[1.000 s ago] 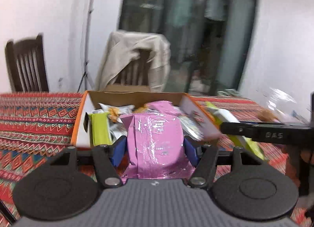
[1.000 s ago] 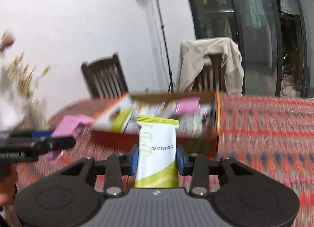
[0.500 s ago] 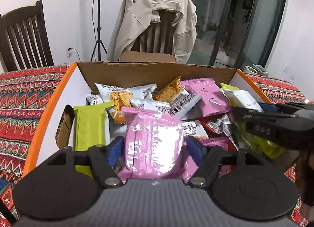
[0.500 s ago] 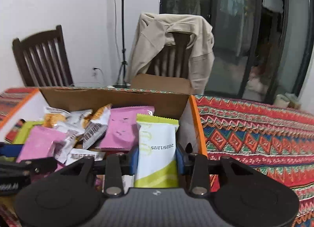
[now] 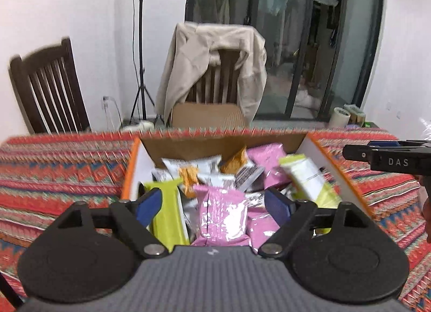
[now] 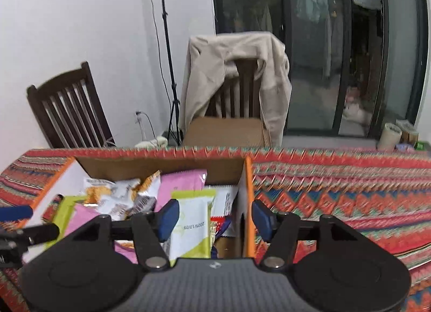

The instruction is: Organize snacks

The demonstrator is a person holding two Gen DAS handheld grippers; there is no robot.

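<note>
An open cardboard box (image 5: 128, 169) with orange edges sits on the patterned tablecloth, holding several snack packets. My left gripper (image 5: 214, 204) hovers over its near side, jaws opening wide. A pink packet (image 5: 223, 215) sits between the pads, which do not touch it. A white-and-green packet (image 5: 307, 180) tilts at the box's right side. In the right wrist view my right gripper (image 6: 215, 219) is opening over the box's right wall (image 6: 249, 190). The white-and-green packet (image 6: 194, 225) lies beside its left pad with a gap on the other side. Each gripper shows at the edge of the other's view.
A chair draped with a beige jacket (image 5: 215, 66) stands behind the table, and a dark wooden chair (image 5: 48, 88) at the left. A tripod stand (image 5: 140, 42) rises by the wall. A tape roll (image 5: 340, 116) sits at the far right. Tablecloth (image 6: 336, 190) spreads right of the box.
Both grippers have opened and let go of their packets: the pink one from the left, the white-and-green one from the right. Both have drawn back from the box.
</note>
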